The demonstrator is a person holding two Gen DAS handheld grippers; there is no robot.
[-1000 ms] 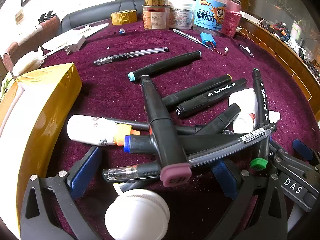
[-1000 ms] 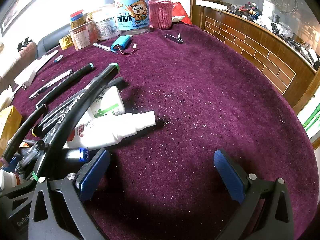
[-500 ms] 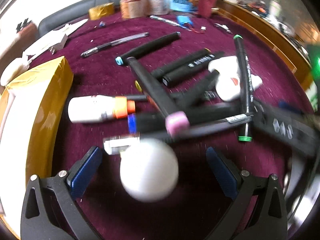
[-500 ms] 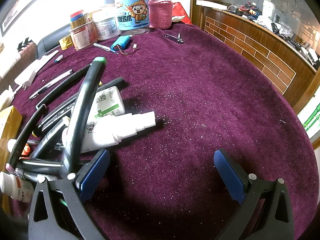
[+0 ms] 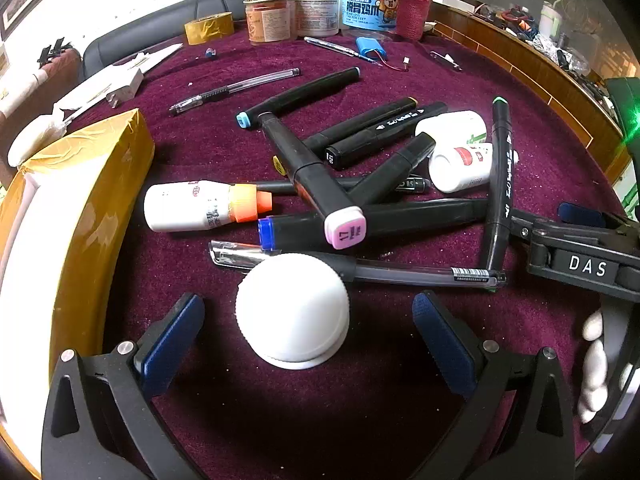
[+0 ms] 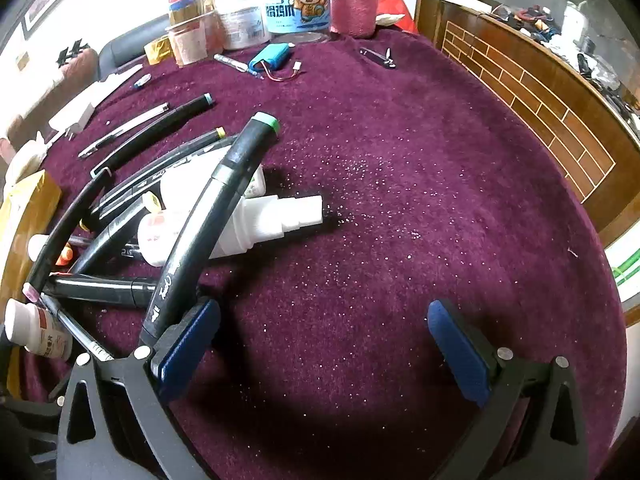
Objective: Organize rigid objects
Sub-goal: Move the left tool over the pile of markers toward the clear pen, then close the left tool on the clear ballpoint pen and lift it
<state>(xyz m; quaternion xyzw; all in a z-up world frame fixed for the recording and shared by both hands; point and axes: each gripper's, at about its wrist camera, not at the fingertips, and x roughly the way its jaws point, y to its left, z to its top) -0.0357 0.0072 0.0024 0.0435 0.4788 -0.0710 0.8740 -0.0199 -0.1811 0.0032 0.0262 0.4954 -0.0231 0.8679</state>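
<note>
A white-capped bottle stands upright on the purple cloth, between the blue pads of my open left gripper without touching them. Just beyond it lies a criss-crossed pile of black markers and a clear pen. A green-capped marker leans over a white spray bottle, its lower end resting against the left finger of my right gripper. That gripper is open with only bare cloth between its fingers.
A yellow-taped box lies at the left. An orange-capped white bottle lies beside the pile. Jars and tubs, a tape roll and a blue battery pack stand at the back. A wooden rim borders the right.
My left gripper has drawn back, so the white-capped bottle now stands farther ahead between its fingers. The green-capped marker's tip has swung right, over the spray bottle.
</note>
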